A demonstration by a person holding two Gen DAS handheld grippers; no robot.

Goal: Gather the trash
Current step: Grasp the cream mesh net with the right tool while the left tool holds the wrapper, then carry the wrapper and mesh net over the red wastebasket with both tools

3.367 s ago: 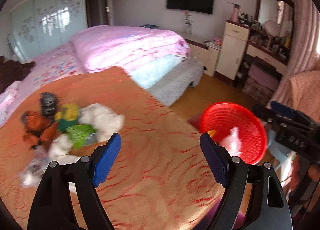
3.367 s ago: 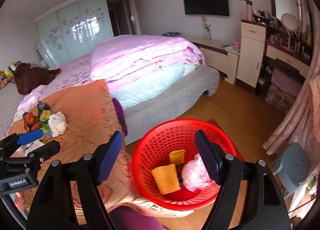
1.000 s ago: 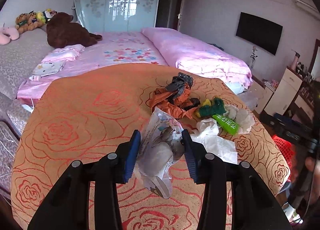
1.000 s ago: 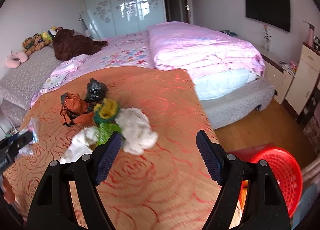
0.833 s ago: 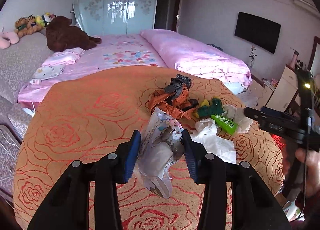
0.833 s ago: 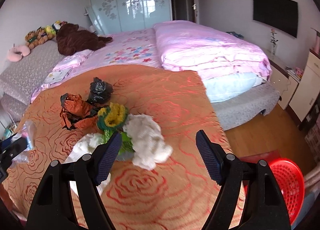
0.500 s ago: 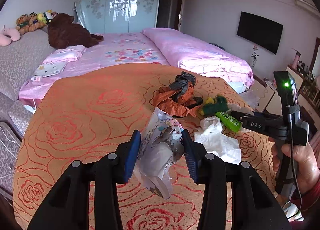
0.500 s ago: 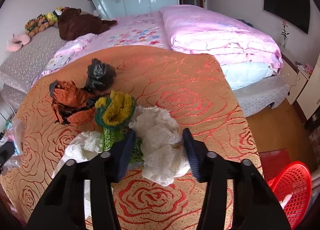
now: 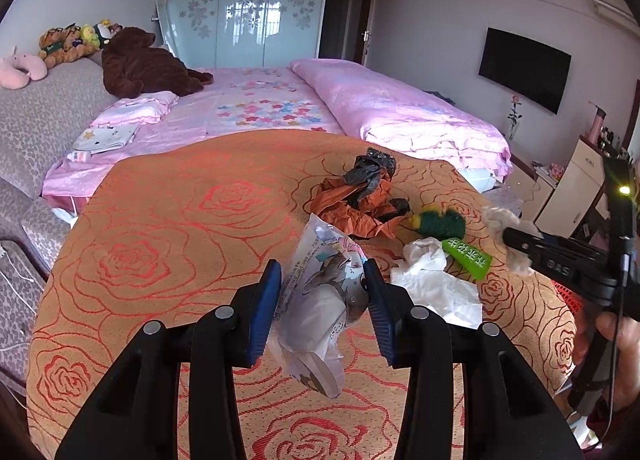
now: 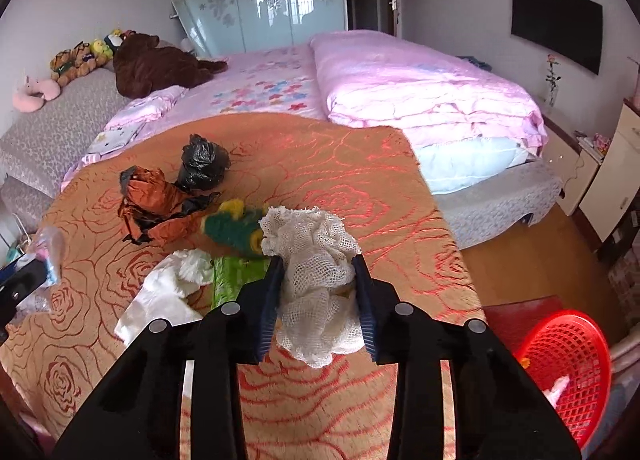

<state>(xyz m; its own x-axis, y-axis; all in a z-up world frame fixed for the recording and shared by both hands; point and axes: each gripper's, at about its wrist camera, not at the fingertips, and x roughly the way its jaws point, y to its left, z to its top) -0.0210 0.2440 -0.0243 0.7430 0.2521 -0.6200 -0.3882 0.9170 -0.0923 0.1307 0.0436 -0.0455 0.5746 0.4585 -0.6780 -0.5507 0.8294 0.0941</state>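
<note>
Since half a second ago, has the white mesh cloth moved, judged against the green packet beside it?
Yes. The white mesh cloth lay on the orange tablecloth beside the green packet; now the right tool pinches it and it hangs lifted, nearer the camera.

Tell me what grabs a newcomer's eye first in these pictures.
Both grippers are loaded: the left gripper clamps a crinkled clear plastic wrapper, the right gripper a wad of white mesh gauze. Behind them, crumpled orange paper lies on the orange rose-patterned tablecloth; a red mesh basket waits at lower right.
</note>
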